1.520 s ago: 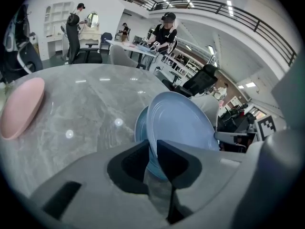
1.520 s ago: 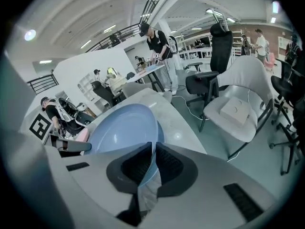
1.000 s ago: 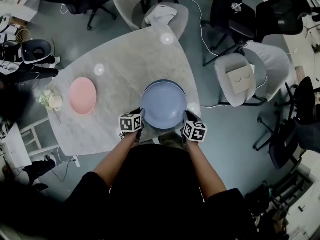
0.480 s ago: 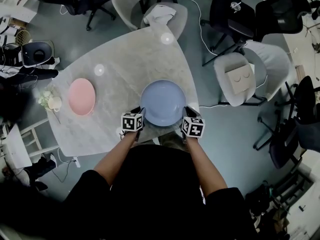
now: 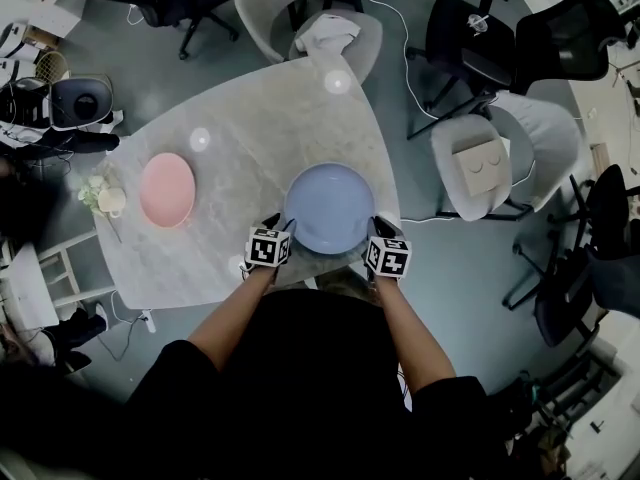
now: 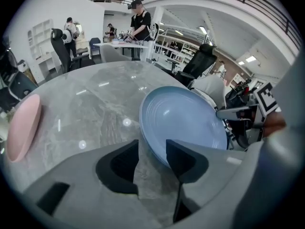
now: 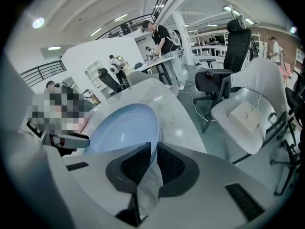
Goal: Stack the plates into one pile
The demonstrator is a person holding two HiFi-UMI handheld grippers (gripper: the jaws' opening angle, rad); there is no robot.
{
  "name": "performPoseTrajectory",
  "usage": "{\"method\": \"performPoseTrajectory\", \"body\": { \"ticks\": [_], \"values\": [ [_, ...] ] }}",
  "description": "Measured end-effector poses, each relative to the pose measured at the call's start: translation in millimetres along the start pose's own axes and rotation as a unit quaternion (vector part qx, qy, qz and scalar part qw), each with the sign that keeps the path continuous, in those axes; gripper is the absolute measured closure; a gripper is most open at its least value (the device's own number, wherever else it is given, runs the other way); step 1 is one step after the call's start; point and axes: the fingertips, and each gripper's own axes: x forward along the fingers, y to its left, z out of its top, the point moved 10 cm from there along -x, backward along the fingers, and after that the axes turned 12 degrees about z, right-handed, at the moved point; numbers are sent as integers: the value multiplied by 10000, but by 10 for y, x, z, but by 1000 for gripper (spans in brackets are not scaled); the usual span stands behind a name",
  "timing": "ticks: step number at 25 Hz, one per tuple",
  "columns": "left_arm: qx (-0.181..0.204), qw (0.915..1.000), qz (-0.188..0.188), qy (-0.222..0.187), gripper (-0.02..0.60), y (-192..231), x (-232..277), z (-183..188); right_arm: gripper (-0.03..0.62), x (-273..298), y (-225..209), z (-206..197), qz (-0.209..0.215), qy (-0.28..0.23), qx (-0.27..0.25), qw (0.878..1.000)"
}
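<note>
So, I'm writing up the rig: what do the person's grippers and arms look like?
Both the left gripper and right gripper are grey with dark pads, each bearing a black-and-white marker cube. Black sleeves, forearms bare.

The blue plate [image 5: 328,208], near, is being shown in a pale shade with faint concentric rings; the pink plate [image 5: 167,190], at the left, in plain soft colour. The table [image 5: 260,118] is being rendered in grey-white marbling, the floor [image 5: 450,298] in dull grey-green, the far office chair [image 5: 470,28] in black.
</note>
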Motion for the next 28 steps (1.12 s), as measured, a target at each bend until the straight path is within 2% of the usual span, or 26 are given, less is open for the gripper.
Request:
{"method": "performPoseTrajectory", "body": {
  "ticks": [3,7,10,12,15,20,25,28],
  "values": [
    [-256,9996,-53,-116,394,27,-34,-12,568,-13,11,33,32,65,-166,9998],
    [-501,9985,-133,-192,394,61,8,16,562,-47,-12,74,179,-90,-114,9997],
    [-678,9974,-206,-137,394,106,78,51,496,-1,-48,81,290,-50,-37,9996],
    [-770,9964,-347,-57,394,122,132,55,481,46,-85,75,299,0,79,9995],
    [-870,9946,-558,31,397,128,201,34,482,118,-136,66,355,1,305,9989],
    [-854,9946,-587,38,424,140,257,3,485,215,-228,13,462,56,769,9960],
    [-941,9930,-708,71,471,128,307,0,530,280,-246,-20,562,3,1019,9932],
    [-1183,9901,-750,72,485,129,321,-10,534,256,-247,-15,514,2,1073,9929]
  ]
}}
